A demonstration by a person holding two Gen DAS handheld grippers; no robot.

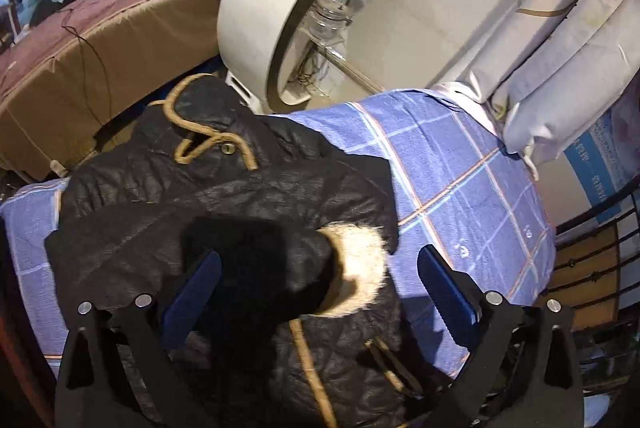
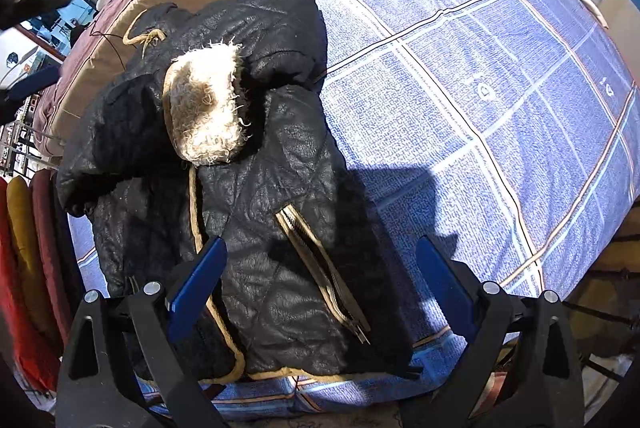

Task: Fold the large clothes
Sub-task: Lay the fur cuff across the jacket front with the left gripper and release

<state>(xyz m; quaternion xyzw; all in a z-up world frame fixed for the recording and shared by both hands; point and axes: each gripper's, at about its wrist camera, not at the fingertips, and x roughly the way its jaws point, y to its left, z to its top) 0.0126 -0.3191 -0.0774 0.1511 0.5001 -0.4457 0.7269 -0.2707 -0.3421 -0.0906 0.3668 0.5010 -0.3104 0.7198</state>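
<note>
A black quilted jacket [image 1: 224, 188] with tan piping and a cream fur cuff [image 1: 356, 268] lies bunched on a blue plaid bed cover [image 1: 460, 168]. My left gripper [image 1: 320, 264] is open above the jacket, its jaws either side of the fur cuff, holding nothing. In the right wrist view the jacket [image 2: 272, 268] lies partly folded, fur cuff [image 2: 204, 108] on top, a tan-edged zip pocket [image 2: 320, 268] near the hem. My right gripper [image 2: 320, 256] is open above the jacket's lower part, over the pocket, empty.
A white curved machine [image 1: 264, 8] stands behind the bed. Grey-white pillows [image 1: 560, 68] lie at the right. A brown-covered bed [image 1: 80, 68] lies at the left. The plaid cover [image 2: 480, 88] spreads right of the jacket. Coloured cushions [image 2: 28, 248] stand at the left edge.
</note>
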